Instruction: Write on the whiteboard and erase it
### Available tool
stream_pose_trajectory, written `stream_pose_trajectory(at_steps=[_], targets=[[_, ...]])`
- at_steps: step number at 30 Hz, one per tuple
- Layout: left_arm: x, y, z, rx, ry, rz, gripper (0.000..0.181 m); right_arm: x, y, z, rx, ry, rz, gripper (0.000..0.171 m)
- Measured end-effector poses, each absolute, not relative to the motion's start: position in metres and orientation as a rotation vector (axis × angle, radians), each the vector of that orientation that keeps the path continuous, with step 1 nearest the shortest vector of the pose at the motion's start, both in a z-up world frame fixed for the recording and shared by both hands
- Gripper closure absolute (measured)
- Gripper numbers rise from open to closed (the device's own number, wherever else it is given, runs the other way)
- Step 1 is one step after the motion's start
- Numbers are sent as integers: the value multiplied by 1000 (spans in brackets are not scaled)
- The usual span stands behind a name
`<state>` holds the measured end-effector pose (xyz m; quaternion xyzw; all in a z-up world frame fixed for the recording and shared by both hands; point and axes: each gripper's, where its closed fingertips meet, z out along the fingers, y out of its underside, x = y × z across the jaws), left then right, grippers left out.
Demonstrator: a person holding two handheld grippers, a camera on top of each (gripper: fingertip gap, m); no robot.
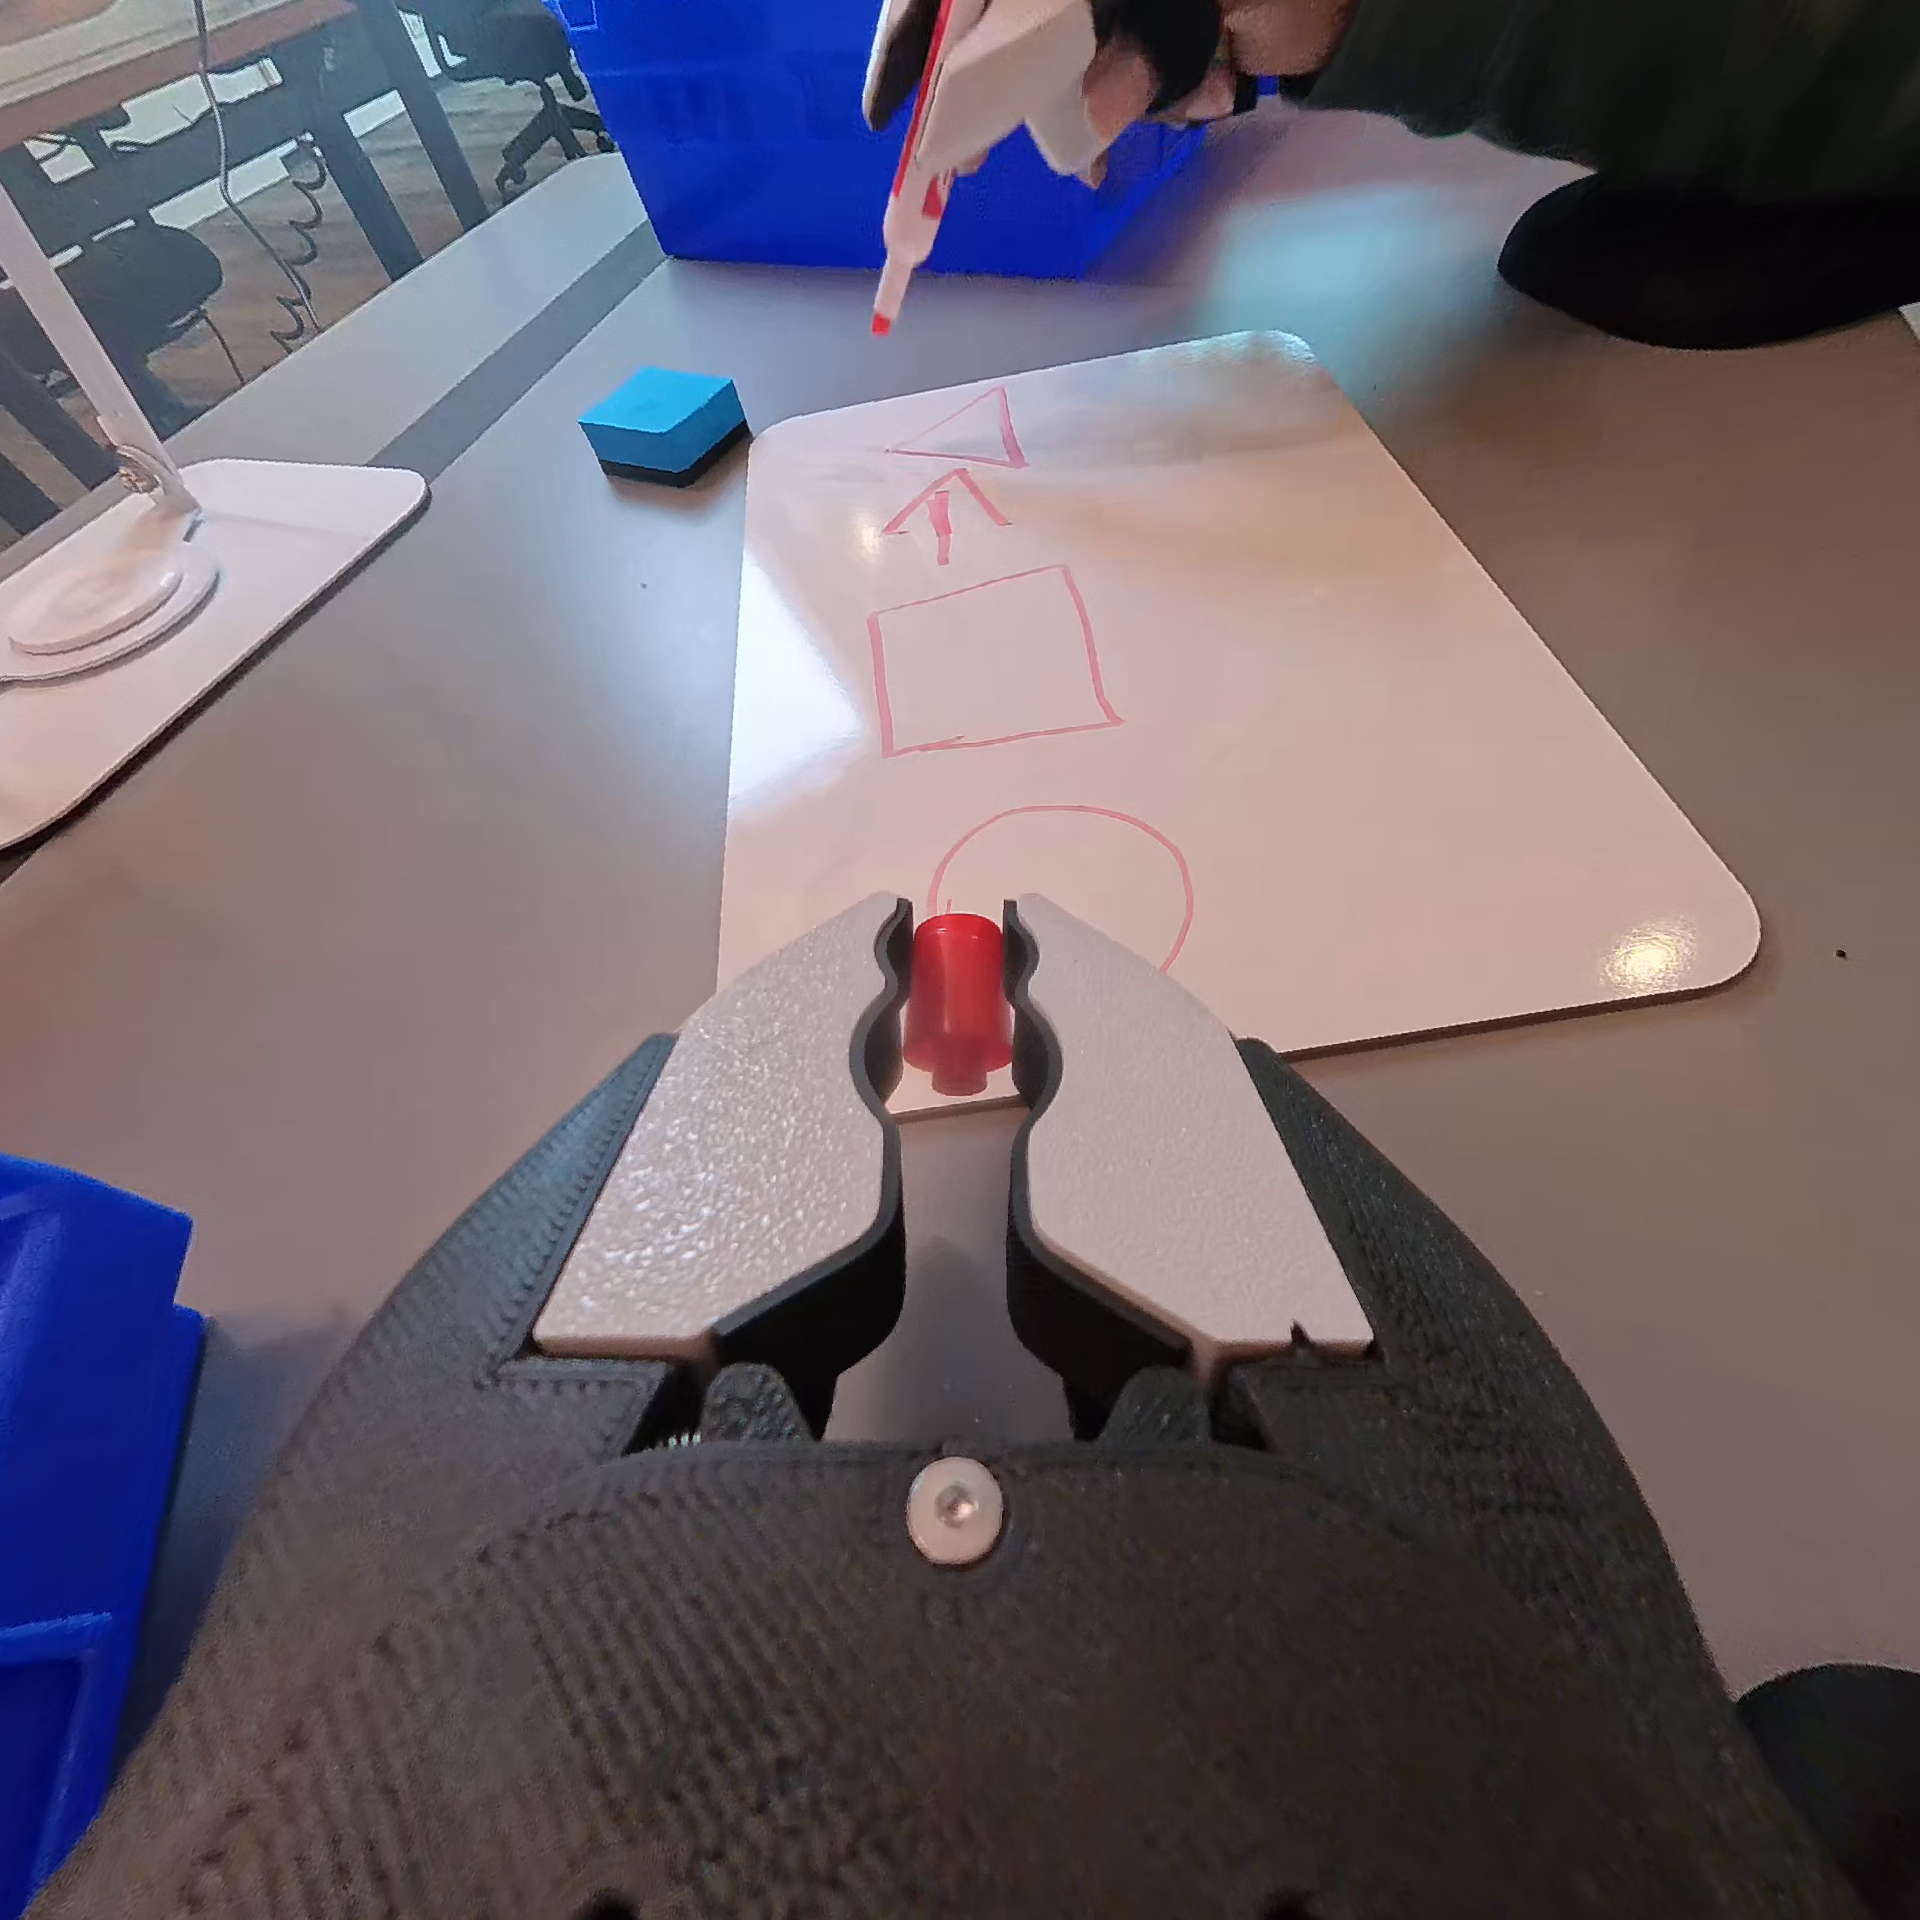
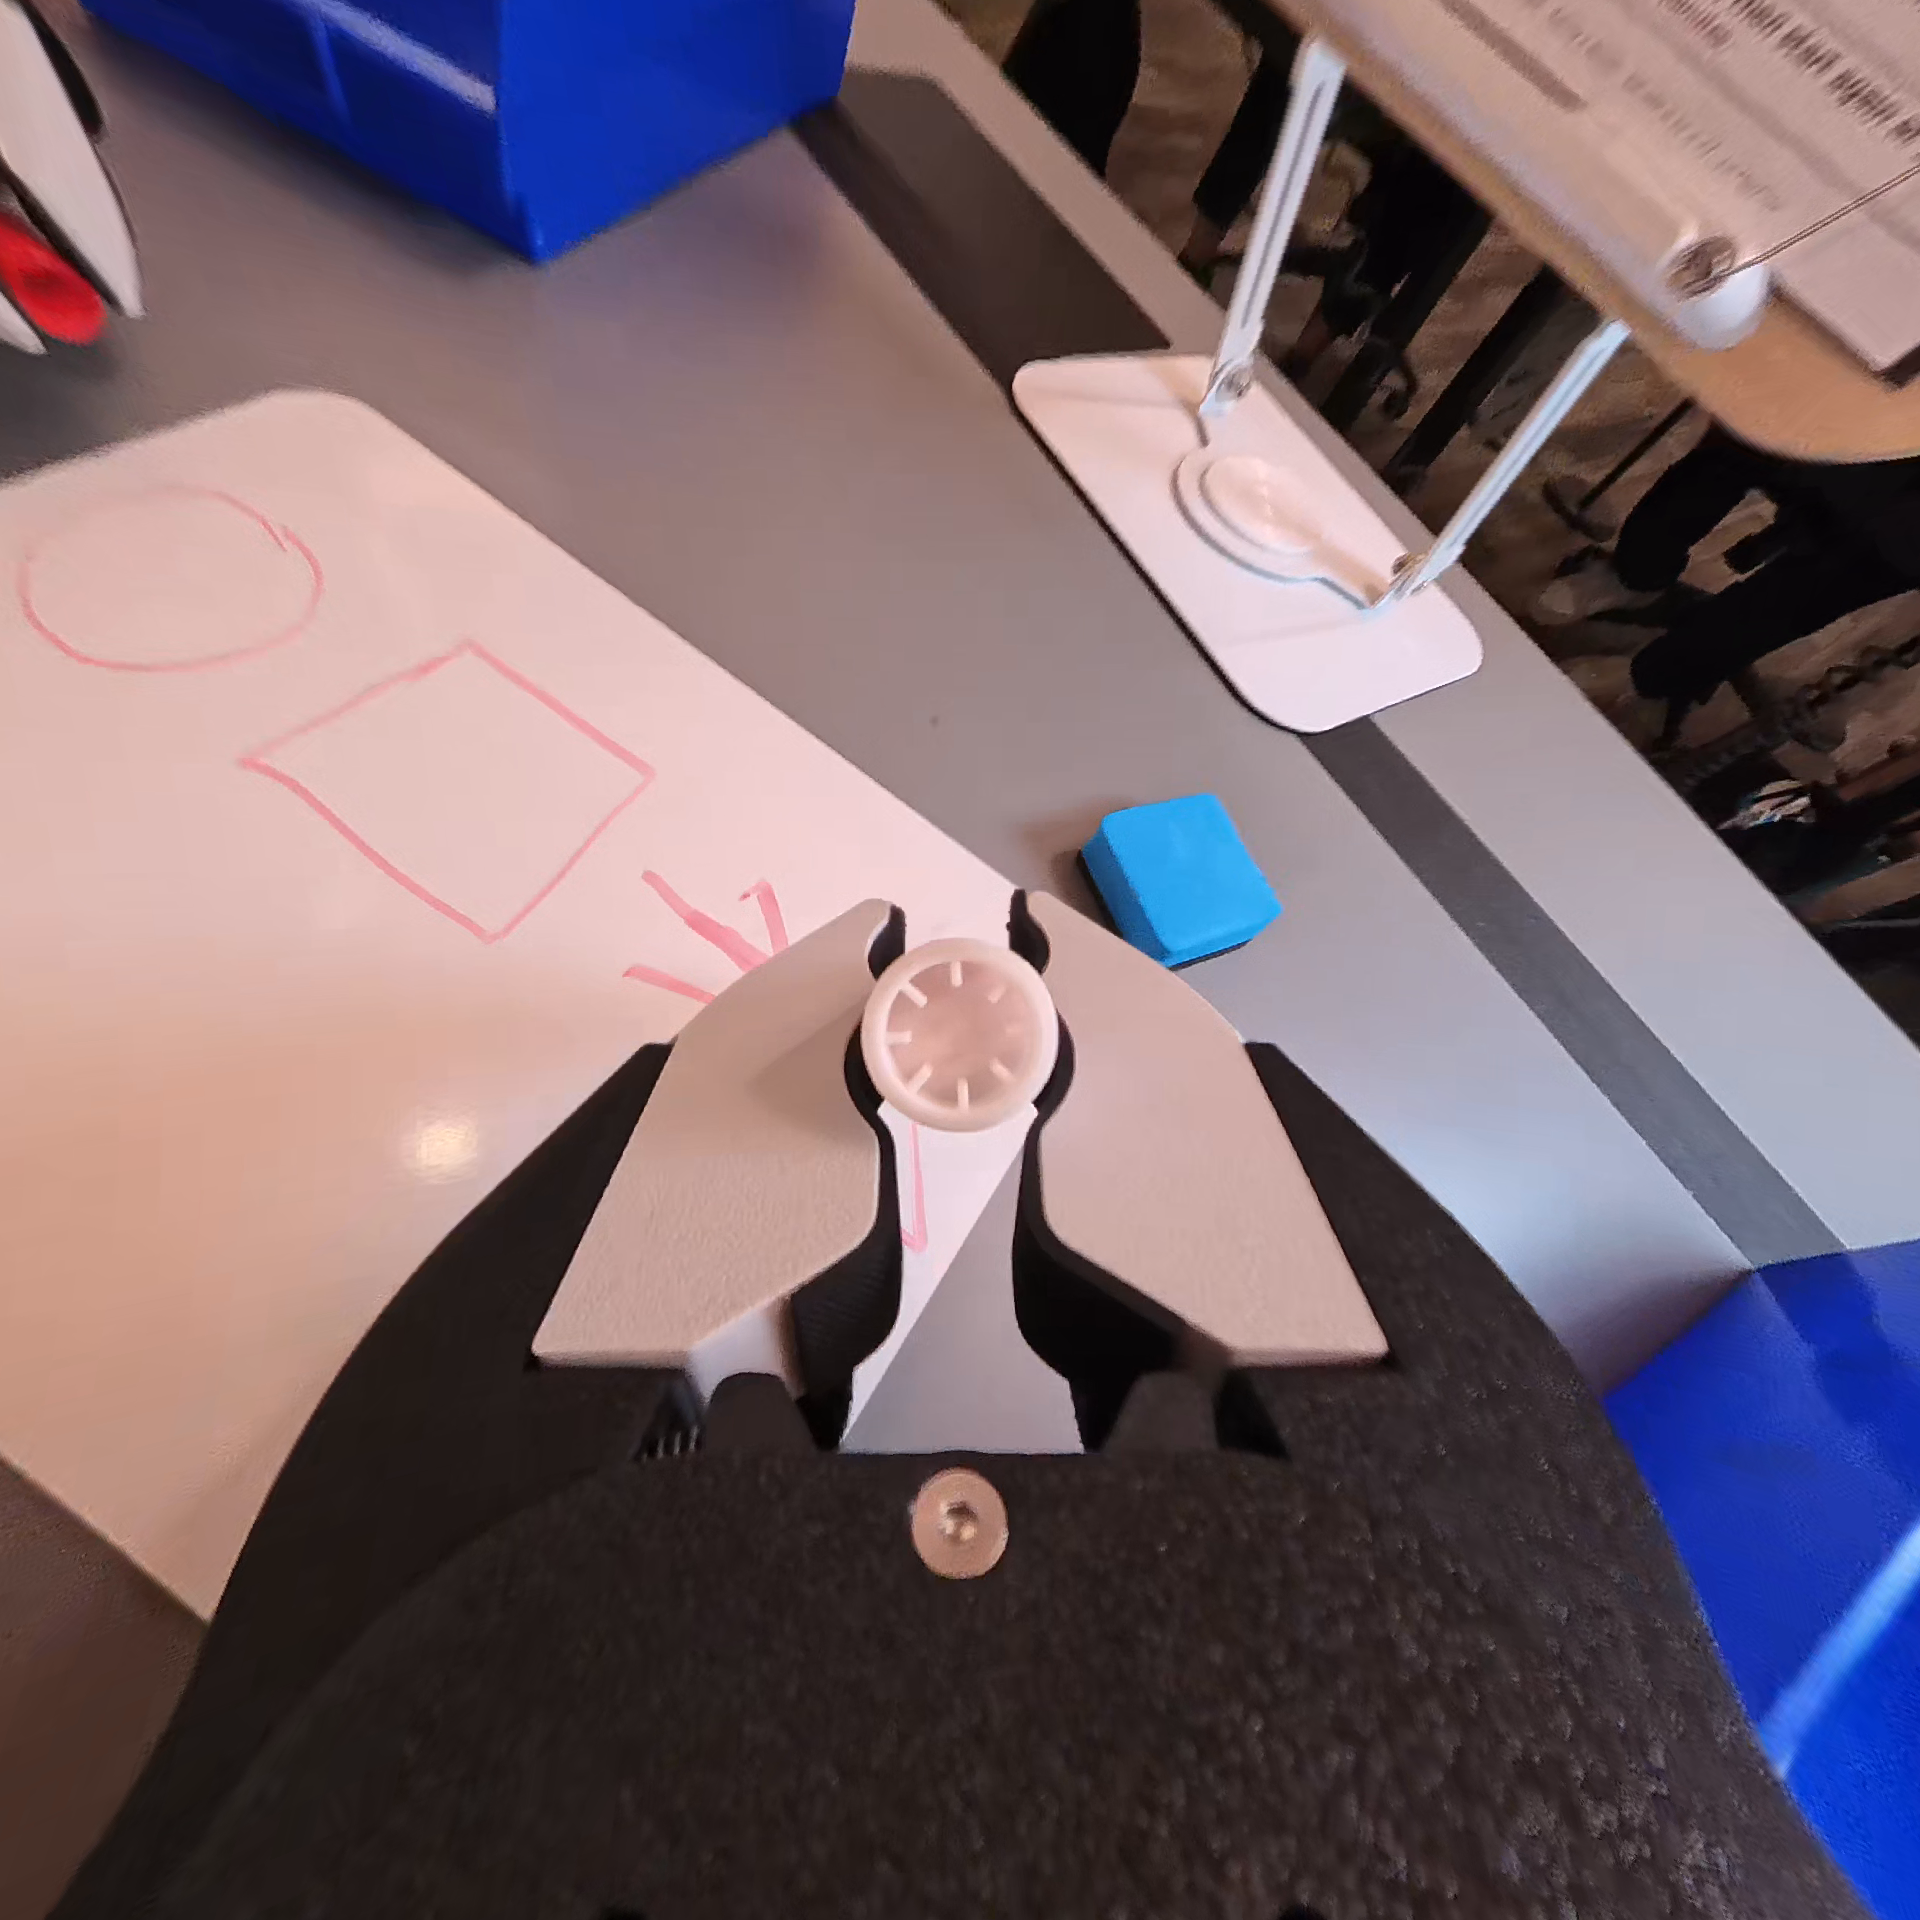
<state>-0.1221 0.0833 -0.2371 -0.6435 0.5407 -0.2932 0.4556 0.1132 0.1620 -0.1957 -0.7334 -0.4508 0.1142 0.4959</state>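
A white whiteboard [image 1: 1351, 727] lies flat on the grey table, with a red circle, square, arrow and triangle drawn on it; it also shows in the right wrist view [image 2: 208, 1039]. My left gripper [image 1: 956, 920] is shut on the red marker cap [image 1: 954, 997] over the board's near edge. My right gripper [image 2: 956, 914] is shut on the white and red marker [image 2: 958, 1049], seen end-on. In the left wrist view the marker [image 1: 912, 197] hangs tip down above the table beyond the triangle, clear of the board. A blue eraser [image 1: 665, 421] sits beside the board's far left corner and also shows in the right wrist view [image 2: 1179, 878].
A blue bin [image 1: 831, 135] stands behind the board. Another blue bin [image 1: 73, 1455] is at my near left. A white stand base [image 1: 208, 582] with thin arms sits left of the board, also seen in the right wrist view [image 2: 1247, 540]. A person's dark sleeve [image 1: 1714, 260] rests at far right. The left gripper's tips are roughly 25 cm from the right gripper's.
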Motion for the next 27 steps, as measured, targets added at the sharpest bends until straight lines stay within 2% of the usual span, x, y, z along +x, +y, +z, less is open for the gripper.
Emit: stream_pose_trajectory(at_steps=[8, 18, 27], targets=[[-123, 84, -233, -1560, 1321, -715, 165, 122, 137, -152, -1525, -942, 411, 151], [-128, 91, -231, -1550, 1279, -683, 165, 116, 112, -130, -1342, -859, 524, 151], [-126, 94, -191, -1464, 1186, -519, 165, 97, 90, -117, -1277, -878, 692, 152]])
